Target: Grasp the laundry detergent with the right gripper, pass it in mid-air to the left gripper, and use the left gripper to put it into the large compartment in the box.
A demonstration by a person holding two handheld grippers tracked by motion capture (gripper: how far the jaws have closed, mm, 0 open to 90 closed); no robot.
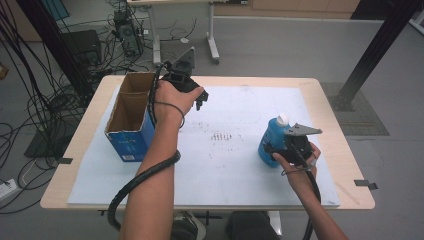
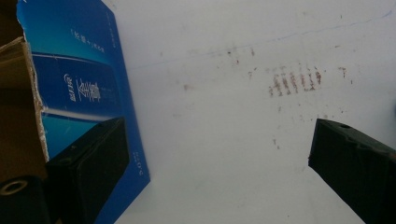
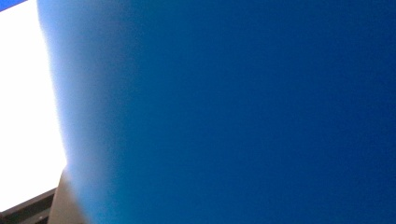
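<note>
Blue bottle (image 1: 272,139) stands upright at the table's right, pinched low by the right gripper (image 1: 274,148); the carton (image 1: 131,116) waits far left beside the spread left gripper (image 1: 199,100).

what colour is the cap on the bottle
White, on a blue bottle; the cap shows best in the high view.

The blue carton (image 2: 79,88) bears white printed characters on its side, too blurred to read.

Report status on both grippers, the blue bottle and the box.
Left gripper open, beside the open box. Right gripper around the upright blue bottle, grip unconfirmed. Nothing between bottle and box.
</note>
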